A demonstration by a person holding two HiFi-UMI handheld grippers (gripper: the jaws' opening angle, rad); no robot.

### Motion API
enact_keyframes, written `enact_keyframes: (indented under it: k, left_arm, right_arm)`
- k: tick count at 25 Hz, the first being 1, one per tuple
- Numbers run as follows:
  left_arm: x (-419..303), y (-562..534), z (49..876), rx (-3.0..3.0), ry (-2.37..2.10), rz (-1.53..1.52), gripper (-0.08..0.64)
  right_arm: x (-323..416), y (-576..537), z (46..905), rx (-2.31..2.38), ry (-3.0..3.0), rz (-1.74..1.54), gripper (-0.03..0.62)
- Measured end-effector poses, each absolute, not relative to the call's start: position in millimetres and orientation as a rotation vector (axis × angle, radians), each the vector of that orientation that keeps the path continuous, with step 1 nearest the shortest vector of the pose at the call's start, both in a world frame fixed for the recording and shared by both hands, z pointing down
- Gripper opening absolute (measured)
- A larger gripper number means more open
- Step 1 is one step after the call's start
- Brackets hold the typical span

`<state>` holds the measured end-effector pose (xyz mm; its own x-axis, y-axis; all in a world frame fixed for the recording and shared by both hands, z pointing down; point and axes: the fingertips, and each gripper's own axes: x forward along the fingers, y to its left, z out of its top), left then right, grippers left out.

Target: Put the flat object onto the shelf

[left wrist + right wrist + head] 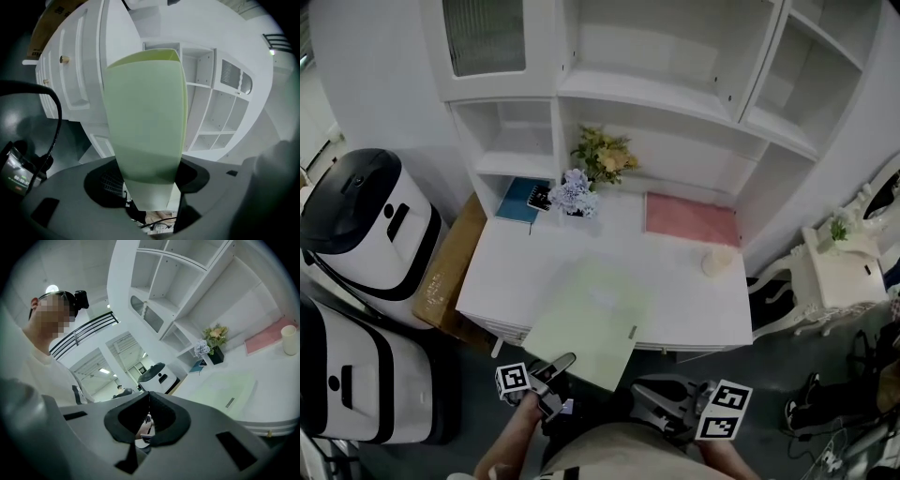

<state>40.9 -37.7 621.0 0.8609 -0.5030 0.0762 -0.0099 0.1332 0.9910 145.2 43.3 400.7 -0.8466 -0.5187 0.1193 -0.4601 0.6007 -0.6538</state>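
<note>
green folder (586,323) runs lengthwise from left gripper (556,367) toward shelf (675,141).

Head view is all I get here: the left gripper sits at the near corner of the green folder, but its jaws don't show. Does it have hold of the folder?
Observer: Yes. In the left gripper view the left gripper is closed on the green folder, whose near edge runs down between its jaws.
Reviewer: And the other one?
Observer: The right gripper is shut and empty. Its own view shows the jaws meeting with nothing between them.
Reviewer: Where is it aimed?
Observer: Its view looks across the desk toward the white shelf unit.
</note>
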Motion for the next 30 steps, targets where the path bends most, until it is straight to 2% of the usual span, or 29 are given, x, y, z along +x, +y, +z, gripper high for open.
enact_keyframes:
  k: [30]
  left_arm:
    - [-65, -16, 550, 1.436, -0.490, -0.648, 0.298]
  right_arm:
    - [56, 74, 388, -0.763, 2.792, -0.981, 0.025]
